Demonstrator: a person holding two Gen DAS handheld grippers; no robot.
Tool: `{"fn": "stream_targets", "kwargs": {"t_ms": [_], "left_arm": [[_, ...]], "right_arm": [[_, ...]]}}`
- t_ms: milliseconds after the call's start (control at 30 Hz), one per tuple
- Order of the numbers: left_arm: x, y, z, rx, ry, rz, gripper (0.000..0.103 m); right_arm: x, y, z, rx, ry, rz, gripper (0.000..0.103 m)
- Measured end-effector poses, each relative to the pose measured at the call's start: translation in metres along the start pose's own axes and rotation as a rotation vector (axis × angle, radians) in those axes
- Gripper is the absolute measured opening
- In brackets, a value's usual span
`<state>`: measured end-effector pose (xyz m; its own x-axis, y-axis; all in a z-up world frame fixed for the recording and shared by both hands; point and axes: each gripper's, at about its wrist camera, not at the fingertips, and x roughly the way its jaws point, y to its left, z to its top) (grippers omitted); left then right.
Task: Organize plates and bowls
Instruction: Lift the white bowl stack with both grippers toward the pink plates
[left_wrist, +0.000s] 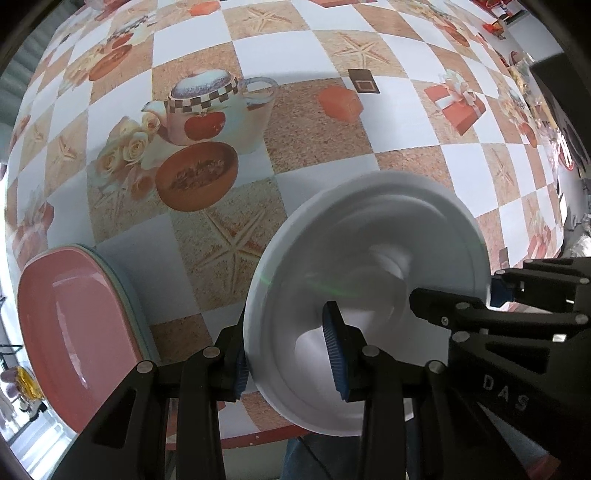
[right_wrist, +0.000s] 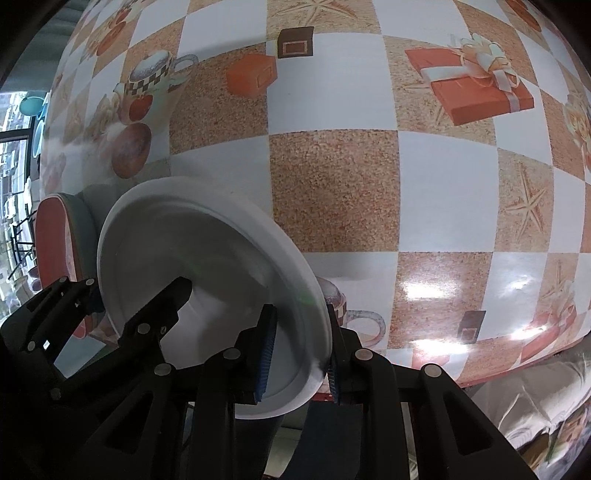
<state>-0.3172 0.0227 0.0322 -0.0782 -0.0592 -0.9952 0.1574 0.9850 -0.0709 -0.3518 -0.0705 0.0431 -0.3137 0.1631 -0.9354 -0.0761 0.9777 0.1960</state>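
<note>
The bench (left_wrist: 332, 155) is covered by a checkered cloth printed with teapots and gift boxes. A white plate (left_wrist: 369, 266) is held above its near edge, its rim pinched on opposite sides by the left gripper (left_wrist: 284, 354) and the right gripper (right_wrist: 295, 354). Only the left wrist view shows the stacked pink plate (left_wrist: 74, 314) in full, beside the white plate.

Bright, even daylight in both wrist views. Strong fisheye bulge; dark vignette at picture corners. White glare patches on glossy tablecloth (right_wrist: 436, 291) near table's right edge. White plate (left_wrist: 369, 295) motion-blurred, faint green flare streaks across it. Soft shadow under pink plate stack (left_wrist: 74, 325).
</note>
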Motion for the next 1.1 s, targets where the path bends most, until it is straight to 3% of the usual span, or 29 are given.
{"fn": "stream_targets", "kwargs": {"t_ms": [1100], "left_arm": [[-0.0028,-0.0051,-0.004,-0.013,-0.005,-0.005,0.039]], "right_arm": [[-0.0032,-0.0065,-0.008,0.0,-0.019,-0.004,0.026]]}}
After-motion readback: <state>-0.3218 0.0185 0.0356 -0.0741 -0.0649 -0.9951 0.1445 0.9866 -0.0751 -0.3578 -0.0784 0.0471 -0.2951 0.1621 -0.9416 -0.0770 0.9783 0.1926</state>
